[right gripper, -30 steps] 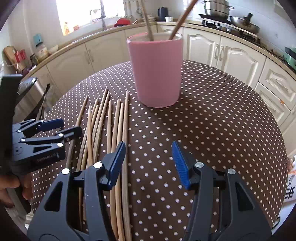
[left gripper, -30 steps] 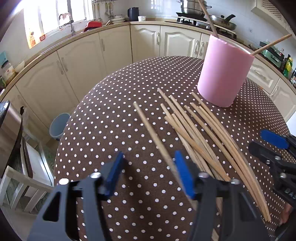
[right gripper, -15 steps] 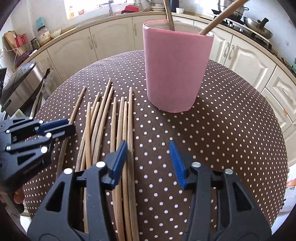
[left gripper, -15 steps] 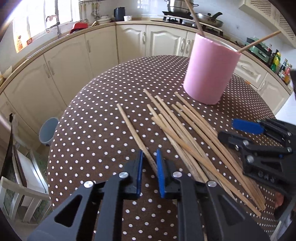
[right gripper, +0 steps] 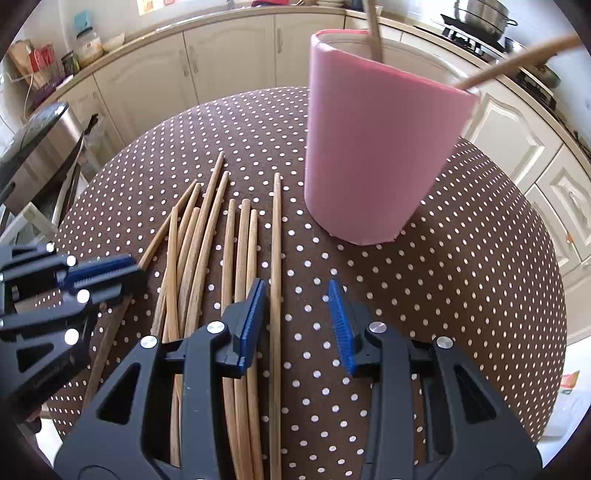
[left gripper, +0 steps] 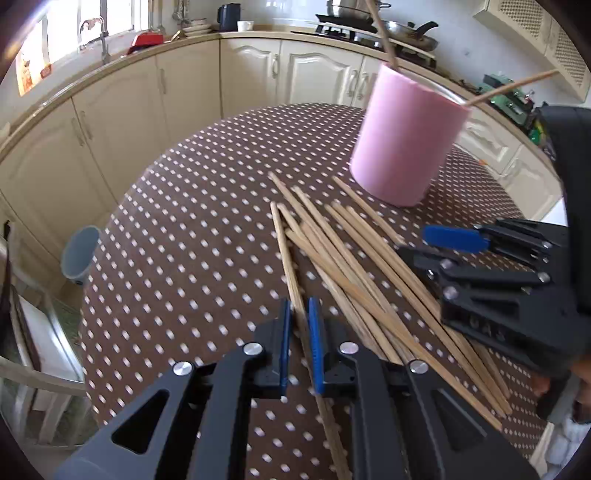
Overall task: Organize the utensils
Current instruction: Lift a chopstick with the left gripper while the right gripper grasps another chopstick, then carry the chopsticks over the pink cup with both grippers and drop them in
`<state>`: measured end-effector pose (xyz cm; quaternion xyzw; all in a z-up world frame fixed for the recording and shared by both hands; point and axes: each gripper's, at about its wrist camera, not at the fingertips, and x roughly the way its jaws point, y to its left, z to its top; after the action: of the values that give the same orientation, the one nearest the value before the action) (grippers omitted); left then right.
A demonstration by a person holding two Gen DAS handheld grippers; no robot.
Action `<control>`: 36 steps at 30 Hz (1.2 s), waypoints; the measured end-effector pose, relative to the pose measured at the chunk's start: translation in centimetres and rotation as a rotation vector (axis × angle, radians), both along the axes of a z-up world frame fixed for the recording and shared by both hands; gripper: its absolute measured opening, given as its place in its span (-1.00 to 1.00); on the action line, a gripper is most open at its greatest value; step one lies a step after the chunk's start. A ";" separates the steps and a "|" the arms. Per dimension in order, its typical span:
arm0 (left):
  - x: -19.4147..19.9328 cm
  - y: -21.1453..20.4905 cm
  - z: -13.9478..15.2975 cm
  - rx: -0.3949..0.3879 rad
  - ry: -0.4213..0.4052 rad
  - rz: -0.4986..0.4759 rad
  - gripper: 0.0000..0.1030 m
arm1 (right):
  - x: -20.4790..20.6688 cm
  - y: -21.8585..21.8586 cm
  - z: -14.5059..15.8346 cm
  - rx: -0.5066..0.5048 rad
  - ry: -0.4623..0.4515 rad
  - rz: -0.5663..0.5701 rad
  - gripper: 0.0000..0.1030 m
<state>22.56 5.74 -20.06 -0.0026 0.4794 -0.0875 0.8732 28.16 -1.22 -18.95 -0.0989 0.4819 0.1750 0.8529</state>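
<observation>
L gripper (left gripper: 300, 321) clamped on 1 chopstick (left gripper: 286, 254). R gripper (right gripper: 297, 312) jaws apart, holding nothing. 1 pink cup (right gripper: 373, 147) w/ 2 sticks inside.

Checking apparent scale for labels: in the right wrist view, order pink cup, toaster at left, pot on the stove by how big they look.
1. pink cup, by far the largest, though it is also nearest.
2. toaster, partly cut off by the frame edge.
3. pot, smallest, but farthest away, so true size is unsure.
</observation>
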 end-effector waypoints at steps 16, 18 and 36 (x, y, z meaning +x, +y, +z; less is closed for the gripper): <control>3.2 -0.6 0.9 -0.009 0.021 0.002 -0.85 | 0.7 2.5 0.0 0.030 0.065 0.050 -0.89; 2.7 -0.5 1.3 -0.014 0.009 0.002 -0.86 | 0.3 2.4 0.3 0.042 0.054 0.050 -0.89; -1.6 -0.2 9.1 -0.054 -0.176 -0.008 -0.88 | -4.1 -2.3 6.0 0.197 -0.077 0.045 -0.88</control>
<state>20.97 5.58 -11.00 -0.0165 0.3985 -0.1037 0.9112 24.07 -3.51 -12.97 -0.0322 0.4269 0.2364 0.8722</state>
